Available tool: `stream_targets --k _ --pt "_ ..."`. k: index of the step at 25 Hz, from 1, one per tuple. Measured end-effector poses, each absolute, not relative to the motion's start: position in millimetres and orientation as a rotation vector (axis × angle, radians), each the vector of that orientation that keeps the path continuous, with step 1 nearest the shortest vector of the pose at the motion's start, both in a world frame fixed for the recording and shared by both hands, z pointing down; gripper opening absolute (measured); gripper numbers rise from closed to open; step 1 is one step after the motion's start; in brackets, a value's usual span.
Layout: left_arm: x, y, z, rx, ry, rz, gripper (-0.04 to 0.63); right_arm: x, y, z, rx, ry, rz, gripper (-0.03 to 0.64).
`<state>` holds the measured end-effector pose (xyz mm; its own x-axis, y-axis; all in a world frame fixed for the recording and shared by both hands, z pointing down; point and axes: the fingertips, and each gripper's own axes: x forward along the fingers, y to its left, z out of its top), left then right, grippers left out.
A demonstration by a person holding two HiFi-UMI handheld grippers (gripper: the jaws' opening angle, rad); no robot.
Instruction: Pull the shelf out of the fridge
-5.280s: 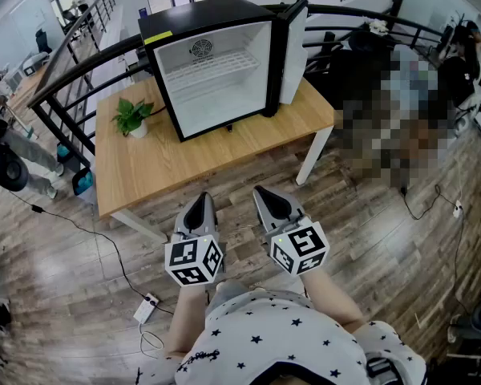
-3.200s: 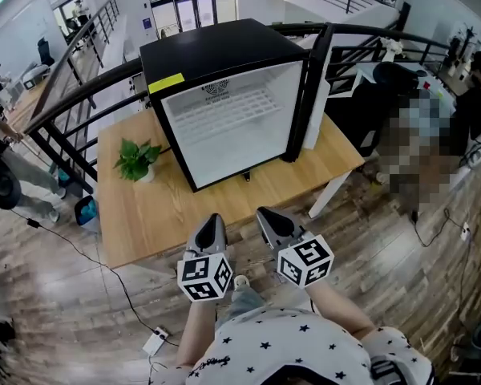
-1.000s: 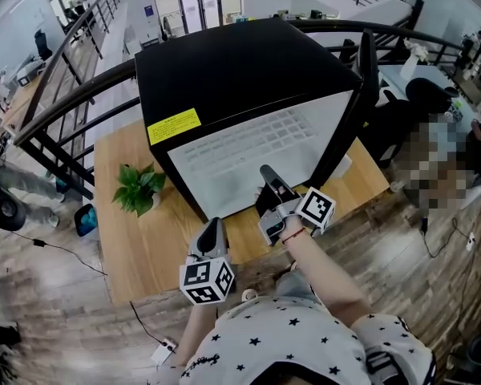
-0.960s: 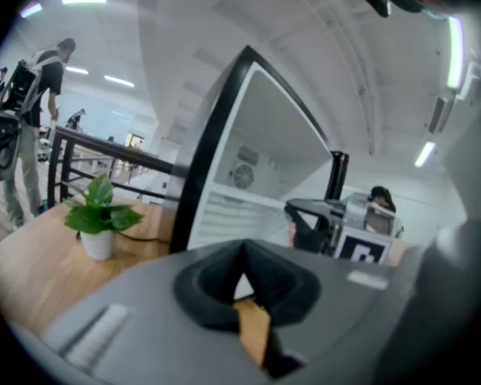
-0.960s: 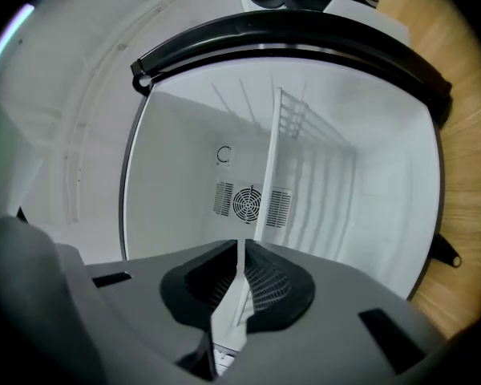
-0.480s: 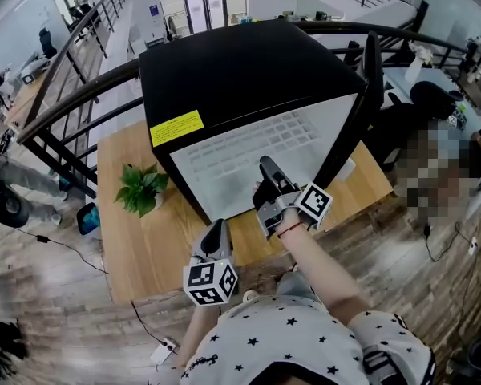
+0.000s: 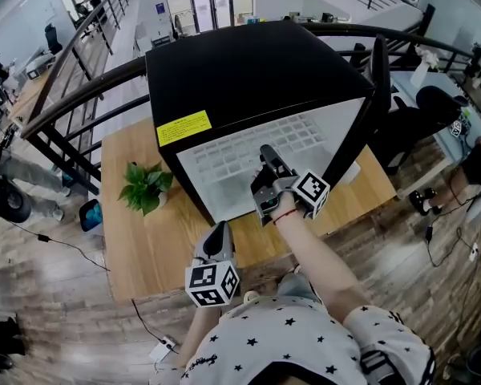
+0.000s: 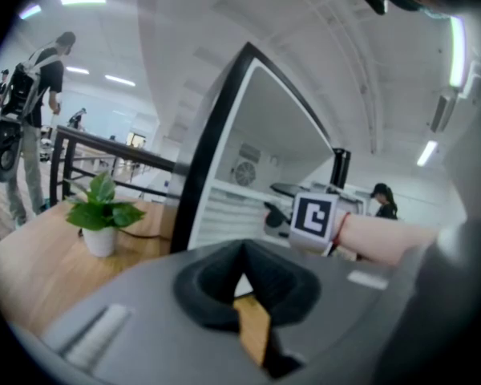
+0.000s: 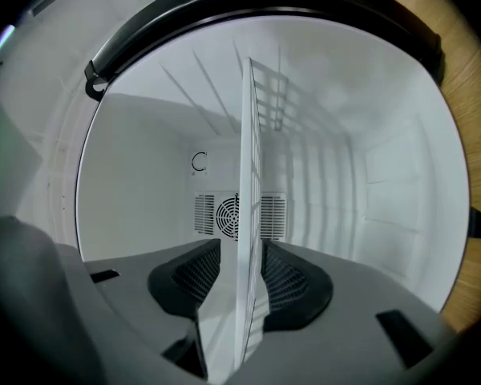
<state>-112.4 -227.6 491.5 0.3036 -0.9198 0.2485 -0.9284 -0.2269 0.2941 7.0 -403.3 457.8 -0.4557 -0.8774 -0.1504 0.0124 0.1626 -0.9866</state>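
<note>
Inside the mouth of the fridge (image 7: pixel 248 62), our right gripper (image 9: pixel 242 255) has the front edge of the wire shelf (image 9: pixel 253 127) standing between its jaws. The jaws are opening, and the ribbed pads flank the wire on either side without pressing on it, so we hold nothing yet. The shelf itself sits fully within the fridge, seated on its side walls about halfway up.

We judge the step in hand to be taking hold of that front edge. To do it well, we should seat the wire deep in the pads rather than at their tips, roughly midway across the fridge's width, and close squarely. An off-centre grip would likely skew the shelf against the fridge's walls. Then we draw straight out toward the fridge's front, keeping the shelf level, and lift slightly only if it catches.

Our left gripper (image 8: pixel 242 251) hangs low in front of the fridge with jaws together and empty; it could support the shelf's free end as it clears. The fridge may slide on the table (image 7: pixel 136 243), so we should pull gently.
</note>
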Motion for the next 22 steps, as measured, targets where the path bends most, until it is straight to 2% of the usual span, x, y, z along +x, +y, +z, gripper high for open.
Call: stream_targets --k 10,22 --pt "-118 -227 495 2.176 -1.665 0.03 0.006 4 -420 464 -0.928 1.595 -1.427 0.052" --pt "-121 -222 496 2.157 -1.674 0.036 0.006 3 -420 463 -0.948 1.579 -1.441 0.04"
